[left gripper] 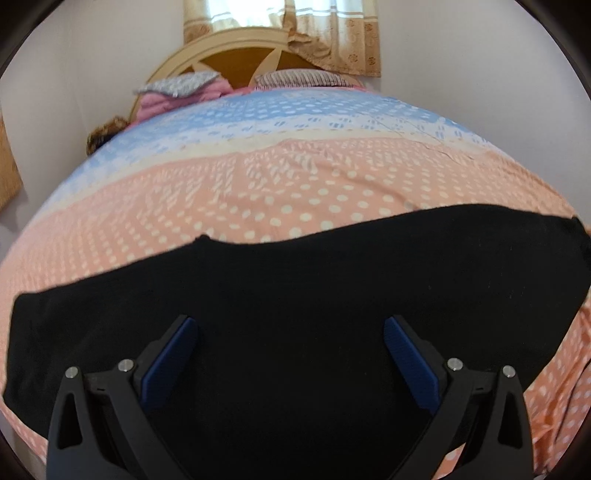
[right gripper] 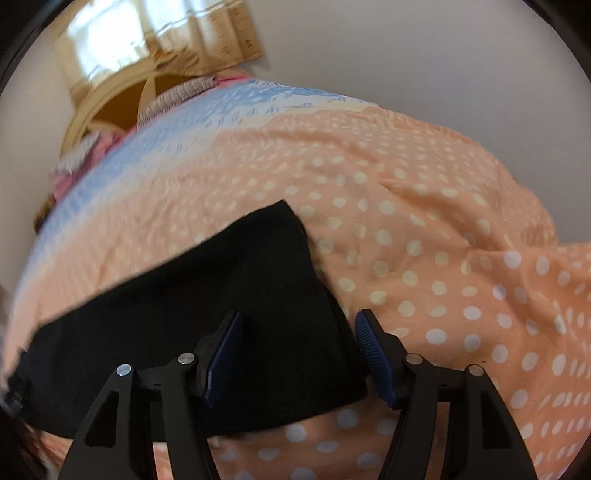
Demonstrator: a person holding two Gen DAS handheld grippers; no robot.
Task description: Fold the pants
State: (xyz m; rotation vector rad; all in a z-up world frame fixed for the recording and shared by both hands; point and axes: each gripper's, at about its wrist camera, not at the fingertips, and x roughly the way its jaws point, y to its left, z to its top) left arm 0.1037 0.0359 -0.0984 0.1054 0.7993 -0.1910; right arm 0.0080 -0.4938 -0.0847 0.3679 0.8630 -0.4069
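Observation:
The black pants [left gripper: 295, 280] lie flat across the near part of a bed with an orange polka-dot sheet [left gripper: 258, 192]. My left gripper [left gripper: 290, 325] is open and empty, its jaws wide apart over the middle of the pants. In the right wrist view the right end of the pants [right gripper: 240, 295] lies with a straight edge on the sheet [right gripper: 424, 240]. My right gripper [right gripper: 297, 317] is open over that end, its left finger [right gripper: 221, 354] above the black cloth and its right finger [right gripper: 376, 354] just past the edge.
The sheet turns blue toward the far end [left gripper: 258, 114]. Pillows [left gripper: 295, 78] and a pink cloth [left gripper: 159, 101] lie against a curved wooden headboard [left gripper: 229, 59]. A curtained window [left gripper: 280, 22] is behind it. White walls flank the bed.

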